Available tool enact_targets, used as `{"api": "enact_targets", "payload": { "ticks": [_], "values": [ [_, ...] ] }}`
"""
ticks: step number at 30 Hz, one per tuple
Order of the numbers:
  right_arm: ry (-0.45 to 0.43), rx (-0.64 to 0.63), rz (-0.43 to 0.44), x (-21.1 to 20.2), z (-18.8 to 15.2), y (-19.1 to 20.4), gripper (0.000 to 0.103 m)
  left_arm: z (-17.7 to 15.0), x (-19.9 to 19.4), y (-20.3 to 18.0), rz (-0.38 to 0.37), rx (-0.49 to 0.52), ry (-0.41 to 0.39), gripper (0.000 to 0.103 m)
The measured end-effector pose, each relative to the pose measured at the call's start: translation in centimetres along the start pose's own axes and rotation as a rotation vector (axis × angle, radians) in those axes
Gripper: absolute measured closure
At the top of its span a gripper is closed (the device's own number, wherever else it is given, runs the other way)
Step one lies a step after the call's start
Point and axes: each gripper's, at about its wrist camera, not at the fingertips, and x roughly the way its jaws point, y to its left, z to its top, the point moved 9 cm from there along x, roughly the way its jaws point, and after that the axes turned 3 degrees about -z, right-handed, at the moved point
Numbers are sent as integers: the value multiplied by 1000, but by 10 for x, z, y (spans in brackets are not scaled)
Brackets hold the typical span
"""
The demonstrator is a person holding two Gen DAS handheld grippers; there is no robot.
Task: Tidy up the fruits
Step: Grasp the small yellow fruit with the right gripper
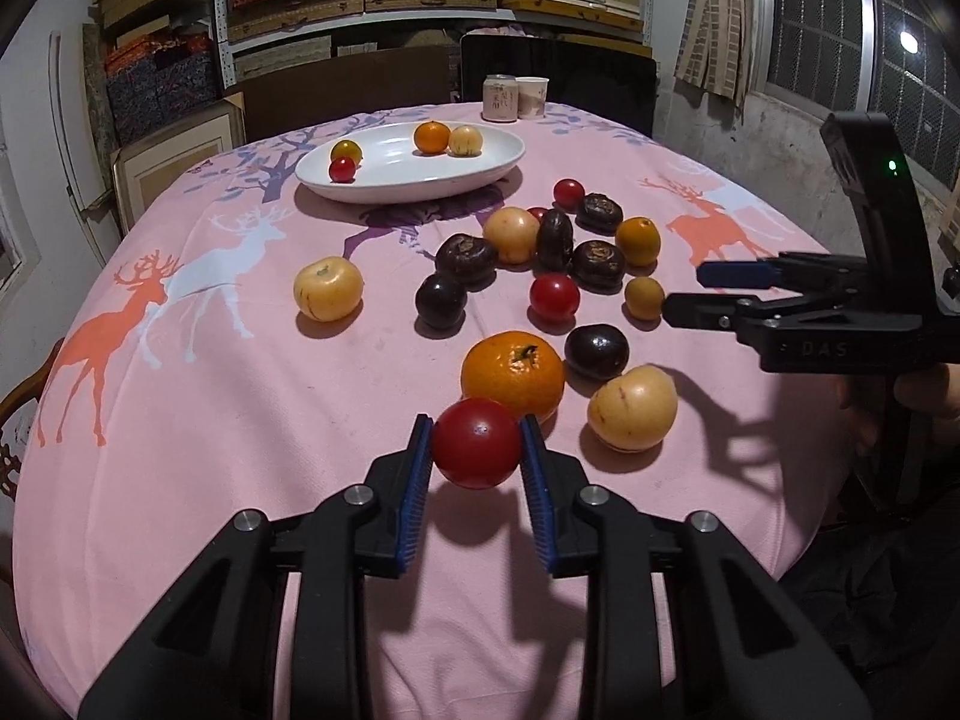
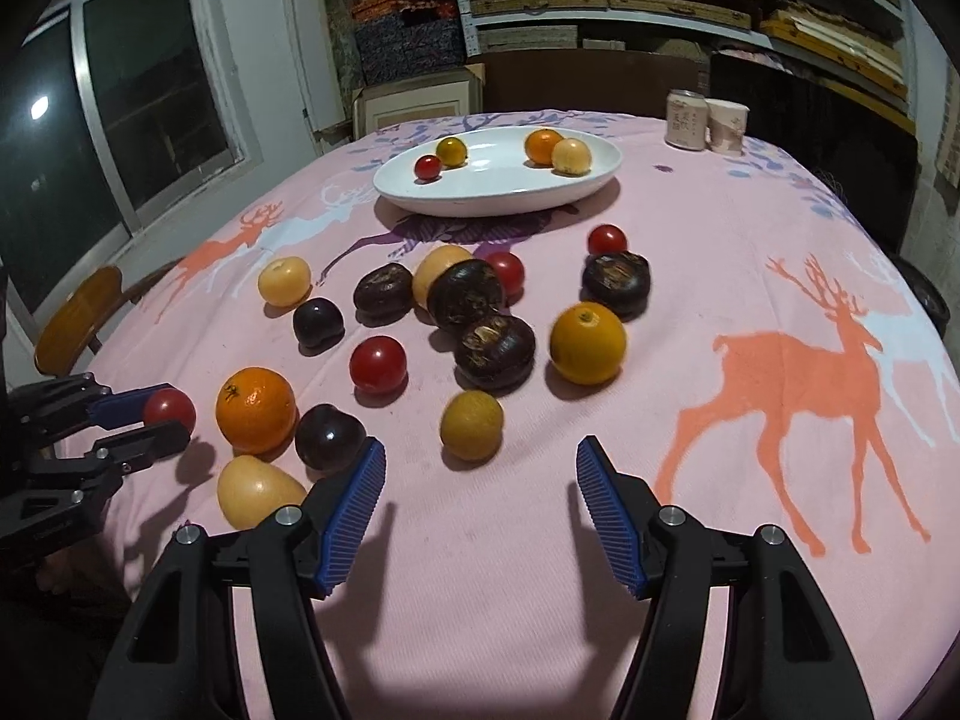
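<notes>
Fruits are partly sorted. Four sit on the white plate (image 1: 498,171) near the top middle of the left view: a small red tomato (image 1: 342,169), a yellow-green one (image 1: 346,150), a small orange (image 1: 431,137) and a pale yellow fruit (image 1: 465,140). Nothing else is on the plate.

Many more fruits lie loose on the pink tabletop (image 1: 240,408) in the middle of the frame: red tomatoes, dark round fruits, oranges and pale yellow ones. So most of the job looks left to do.

At the bottom middle, the left tool (image 1: 476,443) holds a red tomato (image 1: 476,443) tight between its blue pads, just in front of a big orange (image 1: 513,373). My guess is it goes to the plate next.

The right tool (image 2: 480,471) is open and holds nothing. A small yellow fruit (image 2: 471,425) sits just ahead of it.
</notes>
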Motion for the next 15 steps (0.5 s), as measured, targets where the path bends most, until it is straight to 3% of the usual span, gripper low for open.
{"api": "enact_targets", "payload": {
  "ticks": [3,5,15],
  "values": [
    [-1,-45,-16,9,7,7,50,-3,3,3,-2,-10,11,75],
    [33,-51,-13,19,7,8,68,-5,4,4,-4,-14,15,75],
    [75,-35,-14,33,2,7,74,-5,7,9,-4,-24,20,75]
  ]
}}
